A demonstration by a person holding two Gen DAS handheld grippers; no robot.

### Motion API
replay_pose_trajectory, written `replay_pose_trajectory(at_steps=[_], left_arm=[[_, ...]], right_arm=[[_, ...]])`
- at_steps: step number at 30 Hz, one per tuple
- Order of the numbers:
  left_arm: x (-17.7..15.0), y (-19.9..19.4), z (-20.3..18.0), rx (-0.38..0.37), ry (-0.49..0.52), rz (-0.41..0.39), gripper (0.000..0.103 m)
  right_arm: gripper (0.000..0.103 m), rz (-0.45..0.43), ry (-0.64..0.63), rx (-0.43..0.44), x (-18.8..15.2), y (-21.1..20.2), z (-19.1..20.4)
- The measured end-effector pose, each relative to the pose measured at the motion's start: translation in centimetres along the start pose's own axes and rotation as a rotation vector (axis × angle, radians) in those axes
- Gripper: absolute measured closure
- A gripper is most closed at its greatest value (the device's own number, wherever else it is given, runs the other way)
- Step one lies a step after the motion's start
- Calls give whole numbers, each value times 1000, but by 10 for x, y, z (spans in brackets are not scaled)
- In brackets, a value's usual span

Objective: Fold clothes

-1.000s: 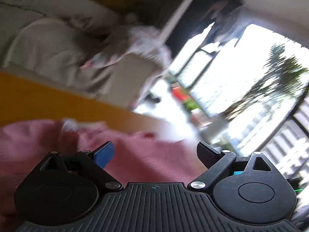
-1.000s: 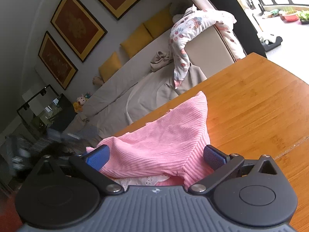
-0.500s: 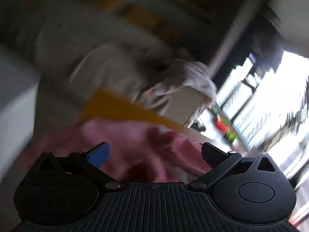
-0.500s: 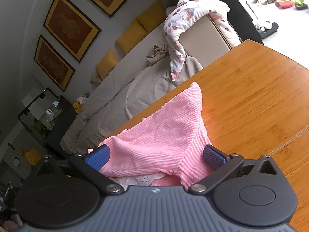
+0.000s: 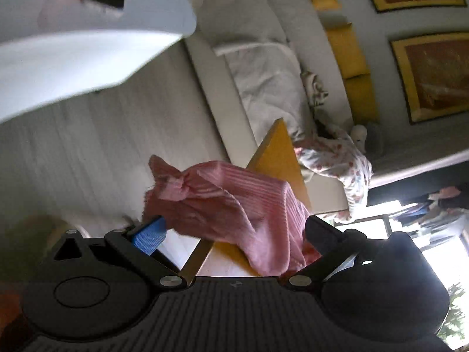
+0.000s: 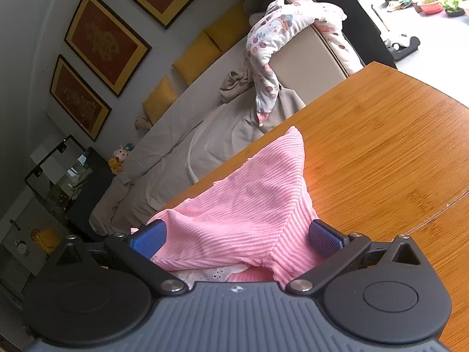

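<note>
A pink ribbed garment (image 6: 258, 193) lies bunched on the wooden table (image 6: 381, 135), one point stretching away toward the table's far edge. White lace trim (image 6: 217, 272) shows under its near fold. My right gripper (image 6: 237, 239) stands wide open, with the cloth lying between its blue pads. The left wrist view is rolled sideways. There the same garment (image 5: 222, 199) hangs over a corner of the table (image 5: 278, 149). My left gripper (image 5: 234, 231) is wide open just short of it, and its pads press on nothing.
A grey sofa (image 6: 205, 123) with yellow cushions stands past the table's far edge. A patterned white garment (image 6: 272, 38) is draped over its arm. Framed pictures hang on the wall. A white surface (image 5: 73, 44) fills the left wrist view's upper left.
My left gripper has swung sideways and rolled, so its view now faces the table corner, the floor and the sofa instead of the window. The right gripper and the garment under it have stayed put.
</note>
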State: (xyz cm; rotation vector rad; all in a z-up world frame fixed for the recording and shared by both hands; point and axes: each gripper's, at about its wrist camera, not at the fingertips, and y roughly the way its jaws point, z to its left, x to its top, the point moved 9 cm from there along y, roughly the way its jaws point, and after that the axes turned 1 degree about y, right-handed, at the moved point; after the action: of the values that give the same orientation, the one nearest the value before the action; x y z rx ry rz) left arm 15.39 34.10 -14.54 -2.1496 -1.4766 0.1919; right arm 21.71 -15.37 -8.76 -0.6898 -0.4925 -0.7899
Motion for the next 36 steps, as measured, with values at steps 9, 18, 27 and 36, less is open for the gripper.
replay_pose_trajectory(at_steps=[9,18,27,36], left_arm=[[15,24,-16,149,284,-85,58],[6,12,-136,89,653,-225,84],[-116,74,-290,-199,936,-34,82],[-217,106,-278,-397,972,233,10]], right_arm=[[0,-2,-2,-2,0,0,-1],[0,-2,-3,-2,0,1,-2],[0,1,0,3,1,0,-3],[0,34,12,35,1,1,0]])
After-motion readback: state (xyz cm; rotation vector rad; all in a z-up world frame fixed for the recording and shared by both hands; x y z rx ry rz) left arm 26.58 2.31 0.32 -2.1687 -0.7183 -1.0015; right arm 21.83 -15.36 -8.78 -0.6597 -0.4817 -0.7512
